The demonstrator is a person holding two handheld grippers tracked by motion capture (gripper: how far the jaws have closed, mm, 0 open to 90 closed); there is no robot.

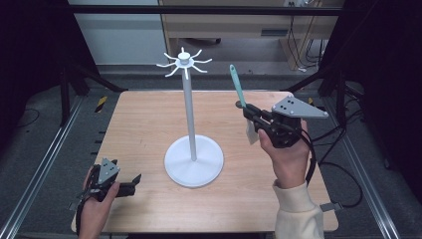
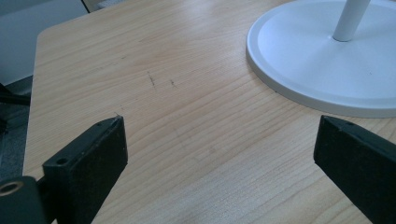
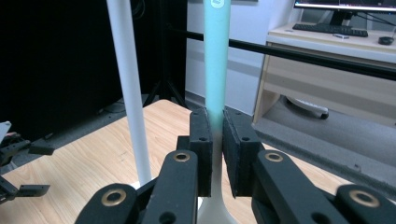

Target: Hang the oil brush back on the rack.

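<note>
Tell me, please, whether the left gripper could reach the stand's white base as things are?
Probably yes: the left gripper is open, holding nothing, and only bare table lies between it and the base.

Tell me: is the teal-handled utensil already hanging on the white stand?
No: the right gripper holds the utensil upright, apart from the stand.

The table is seen as pale wood grain with a matt finish. The stand looks like smooth white plastic or painted metal, slightly glossy. The spatula appears as matt teal plastic. Matt, faintly rough black pads are shown.
</note>
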